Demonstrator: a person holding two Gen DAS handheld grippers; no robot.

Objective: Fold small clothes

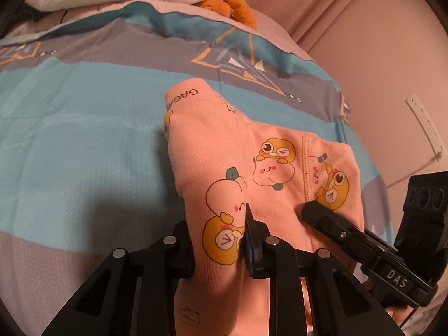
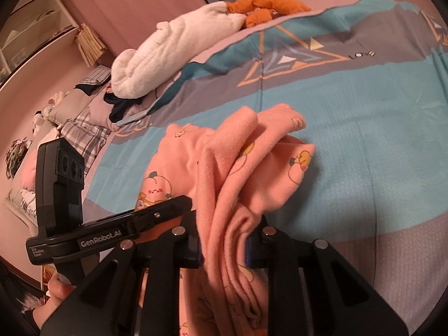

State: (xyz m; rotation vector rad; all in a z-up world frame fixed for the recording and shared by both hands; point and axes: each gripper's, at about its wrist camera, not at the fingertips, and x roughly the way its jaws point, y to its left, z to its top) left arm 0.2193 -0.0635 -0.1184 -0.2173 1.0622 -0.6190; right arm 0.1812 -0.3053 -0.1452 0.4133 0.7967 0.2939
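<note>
A small pink garment (image 1: 246, 151) with cartoon duck and peach prints lies on the bedspread, its waistband marked "GAGA" at the far end. My left gripper (image 1: 218, 240) is shut on a fold of its near part. The right gripper (image 1: 330, 218) shows from the right, its finger resting on the cloth. In the right wrist view my right gripper (image 2: 224, 246) is shut on a bunched, lifted fold of the pink garment (image 2: 252, 168). The left gripper (image 2: 165, 210) shows at the left, held by a hand.
The bedspread (image 1: 84, 128) has blue, grey and pink bands. A white plush blanket (image 2: 173, 53) and an orange plush toy (image 2: 266, 5) lie at the far end. Pillows and plaid cloth (image 2: 81, 128) are at the left. A wall (image 1: 378, 42) with a socket strip is at the right.
</note>
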